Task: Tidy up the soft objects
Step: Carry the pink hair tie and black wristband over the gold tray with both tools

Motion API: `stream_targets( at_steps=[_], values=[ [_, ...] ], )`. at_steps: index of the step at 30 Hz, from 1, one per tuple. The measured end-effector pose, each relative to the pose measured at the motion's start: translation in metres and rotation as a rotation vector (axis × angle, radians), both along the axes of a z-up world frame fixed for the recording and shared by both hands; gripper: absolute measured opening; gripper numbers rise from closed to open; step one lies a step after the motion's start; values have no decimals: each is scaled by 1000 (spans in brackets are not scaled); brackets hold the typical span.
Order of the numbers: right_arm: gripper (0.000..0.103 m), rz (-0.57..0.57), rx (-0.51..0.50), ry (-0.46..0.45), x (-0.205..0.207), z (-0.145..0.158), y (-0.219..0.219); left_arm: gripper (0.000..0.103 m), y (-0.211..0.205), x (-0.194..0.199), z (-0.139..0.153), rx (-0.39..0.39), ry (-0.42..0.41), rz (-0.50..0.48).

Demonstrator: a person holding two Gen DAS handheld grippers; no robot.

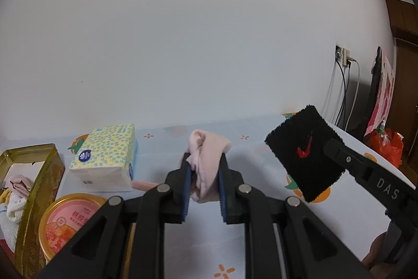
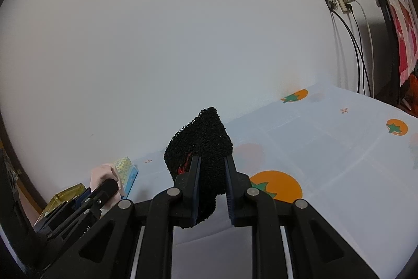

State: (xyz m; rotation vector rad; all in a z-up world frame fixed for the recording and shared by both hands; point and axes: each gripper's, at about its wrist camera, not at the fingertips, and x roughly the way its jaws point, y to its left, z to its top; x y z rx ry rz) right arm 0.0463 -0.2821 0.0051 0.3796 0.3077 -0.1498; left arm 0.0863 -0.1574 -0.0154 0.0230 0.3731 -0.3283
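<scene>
My left gripper (image 1: 204, 161) is shut on a bunched pale pink cloth (image 1: 206, 161) and holds it above the table. My right gripper (image 2: 212, 161) is shut on a black terry wristband (image 2: 201, 145) with a red mark; it also shows at the right of the left wrist view (image 1: 303, 151), lifted off the table. A gold tin box (image 1: 39, 190) stands open at the far left with pink and white soft items (image 1: 15, 190) inside. The pink cloth (image 2: 102, 174) and the left gripper's body appear at lower left in the right wrist view.
A pack of tissues (image 1: 104, 156) sits behind and left of my left gripper. A round tin with a pink label (image 1: 68, 221) lies by the gold box. The tablecloth (image 2: 326, 148) is pale blue with orange fruit prints. A wall socket with cables (image 1: 344, 56) is at the right.
</scene>
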Motion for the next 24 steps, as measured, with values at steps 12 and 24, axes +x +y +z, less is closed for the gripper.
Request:
stream_targets(
  at_steps=[12,24],
  values=[
    [19,4,-8,-20,-13,3,20,16,11,-9,0,-5,0,0],
    [19,23,-23,-44,-21,6,52,16,36,-21,-2,6,-9,-3]
  ],
)
